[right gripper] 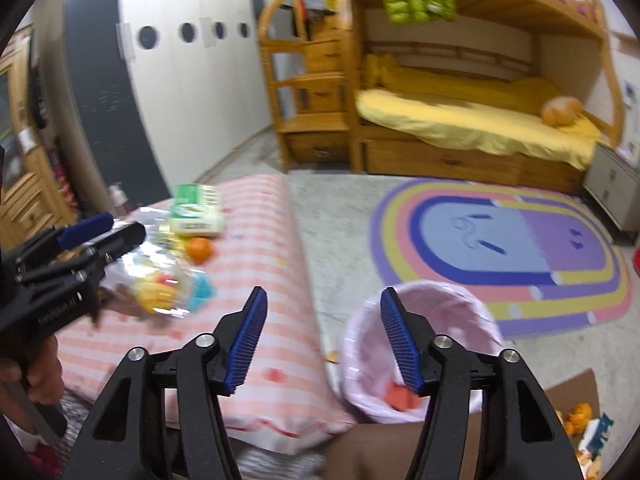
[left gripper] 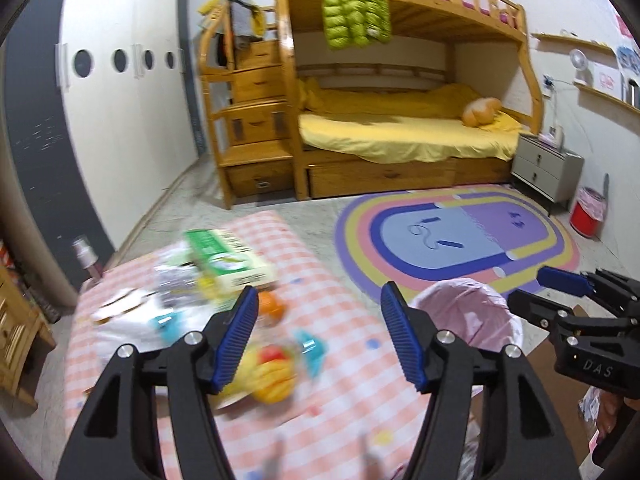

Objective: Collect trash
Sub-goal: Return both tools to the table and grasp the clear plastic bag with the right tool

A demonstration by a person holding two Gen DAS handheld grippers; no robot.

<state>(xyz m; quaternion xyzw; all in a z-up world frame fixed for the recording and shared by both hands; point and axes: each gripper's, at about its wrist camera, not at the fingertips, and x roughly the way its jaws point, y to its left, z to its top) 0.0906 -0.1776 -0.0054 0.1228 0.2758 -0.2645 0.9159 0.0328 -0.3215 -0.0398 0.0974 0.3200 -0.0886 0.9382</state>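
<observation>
Trash lies on a pink checked mat (left gripper: 340, 380): a green and white carton (left gripper: 228, 256), a crumpled clear bag (left gripper: 176, 280), an orange (left gripper: 270, 307), a yellow wrapper (left gripper: 268, 376) and blue candy wrappers (left gripper: 310, 346). My left gripper (left gripper: 316, 340) is open and empty, above the yellow wrapper. A bin with a pink liner (right gripper: 420, 344) stands right of the mat, a red scrap (right gripper: 400, 396) inside. My right gripper (right gripper: 322, 340) is open and empty, between the mat (right gripper: 256, 280) and the bin. The left gripper also shows in the right wrist view (right gripper: 100, 228), over the trash.
A rainbow rug (left gripper: 460, 240) lies beyond the bin (left gripper: 468, 312). A wooden bunk bed (left gripper: 400, 128) with stair drawers stands at the back. A grey nightstand (left gripper: 546, 168) and a red bin (left gripper: 586, 218) are at the right. A cardboard box (right gripper: 576, 412) sits at bottom right.
</observation>
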